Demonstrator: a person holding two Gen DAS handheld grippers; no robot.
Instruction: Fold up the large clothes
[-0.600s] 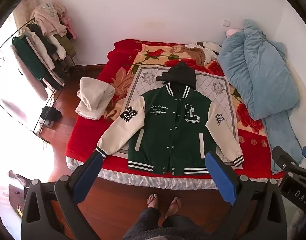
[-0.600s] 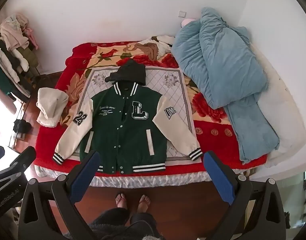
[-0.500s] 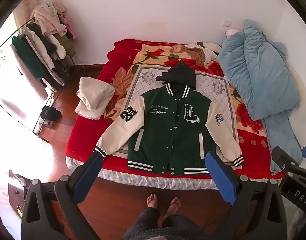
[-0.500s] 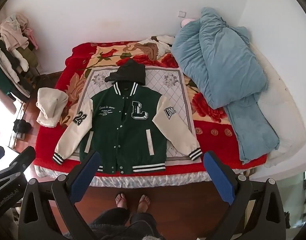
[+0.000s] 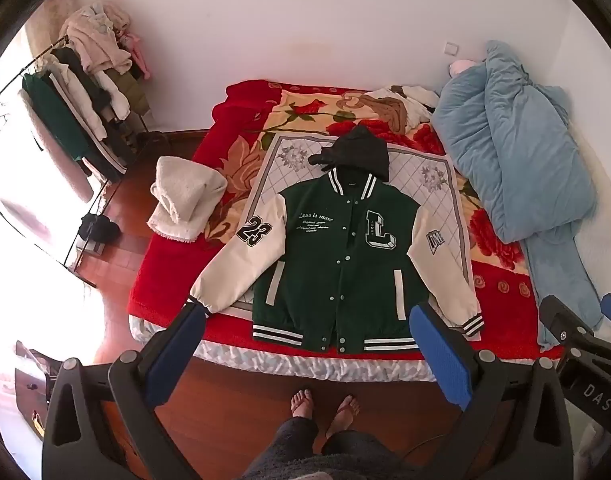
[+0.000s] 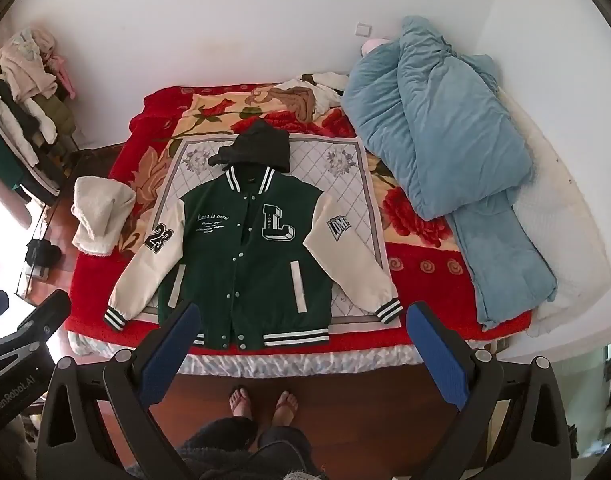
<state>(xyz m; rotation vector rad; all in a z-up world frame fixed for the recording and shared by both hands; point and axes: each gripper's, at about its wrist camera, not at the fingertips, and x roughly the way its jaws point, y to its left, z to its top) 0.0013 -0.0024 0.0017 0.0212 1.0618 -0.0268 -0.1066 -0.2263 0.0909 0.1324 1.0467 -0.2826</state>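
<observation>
White walls [image 5: 305, 20], wood floor [image 5: 233, 400], red-blanketed bed [image 5: 165, 280].

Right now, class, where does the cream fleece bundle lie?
In both views the cream fleece bundle sits on the bed's left edge, beside the jacket's "23" sleeve.

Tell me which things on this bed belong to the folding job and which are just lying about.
Part of the job: green varsity jacket, left gripper, right gripper.

Just lying about: blue duvet, cream fleece bundle, brown-and-white garment, clothes rack.
</observation>
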